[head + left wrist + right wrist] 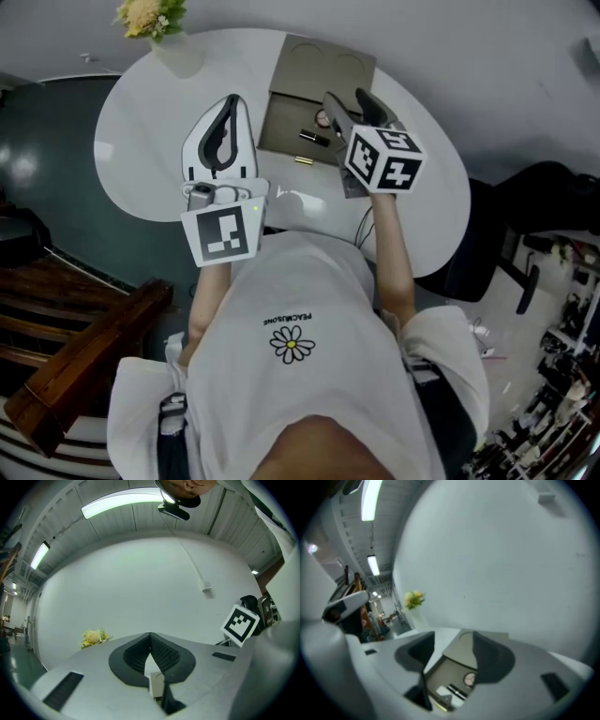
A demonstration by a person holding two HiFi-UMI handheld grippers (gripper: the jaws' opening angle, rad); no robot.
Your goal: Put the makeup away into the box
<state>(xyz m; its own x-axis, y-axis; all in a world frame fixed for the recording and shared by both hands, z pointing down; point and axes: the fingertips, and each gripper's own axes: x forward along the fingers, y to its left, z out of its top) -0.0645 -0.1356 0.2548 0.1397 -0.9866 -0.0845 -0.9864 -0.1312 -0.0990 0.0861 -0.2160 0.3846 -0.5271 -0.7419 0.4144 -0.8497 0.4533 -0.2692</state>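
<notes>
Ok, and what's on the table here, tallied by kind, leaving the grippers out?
Open box: 1
Flower bunch: 1
Round pink compact, in the box: 1
Black tube, in the box: 1
Small gold piece, at the box's front edge: 1
Total: 5; a pale patch beside the tube is too blurred to count.

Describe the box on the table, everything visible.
The box is a flat, square-cornered case, matte greyish tan, card-like. It stands open on the white table, its lid swung back on the far side with two round outlines on its inner face. In the shallow base lie a round pink compact and a black tube; a small gold piece sits at its near edge.
</notes>
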